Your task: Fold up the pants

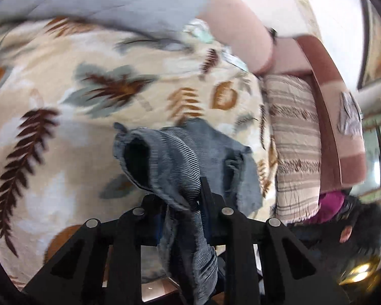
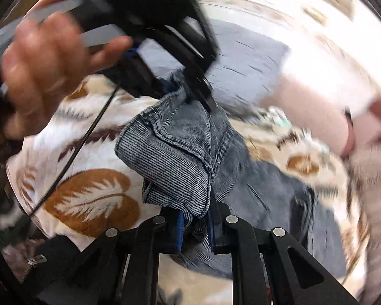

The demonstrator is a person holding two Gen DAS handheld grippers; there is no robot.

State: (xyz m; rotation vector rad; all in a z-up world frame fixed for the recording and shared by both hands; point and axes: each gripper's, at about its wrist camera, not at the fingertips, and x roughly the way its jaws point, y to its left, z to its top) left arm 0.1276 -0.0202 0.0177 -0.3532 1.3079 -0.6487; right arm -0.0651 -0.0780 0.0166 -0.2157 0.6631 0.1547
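Observation:
The pants (image 2: 180, 152) are grey-blue ribbed denim, hanging bunched above a leaf-patterned blanket (image 2: 89, 193). My right gripper (image 2: 196, 216) is shut on one part of the waistband. My left gripper (image 2: 190, 89) shows in the right wrist view at the upper middle, shut on another part of the same band. In the left wrist view my left gripper (image 1: 183, 200) pinches the ribbed band, and the pants (image 1: 180, 152) hang over and past its fingers. The rest of the pants trails onto the blanket at the lower right of the right wrist view.
The blanket (image 1: 63, 101) covers a bed. A grey quilted cover (image 1: 101, 0) lies at its far side. A striped pillow (image 1: 294, 152) and a pink-brown headboard (image 1: 325, 101) stand at the right. A person's bare arm (image 1: 236, 30) reaches across. A hand (image 2: 45, 58) holds the left gripper, with a black cable (image 2: 89, 132) hanging.

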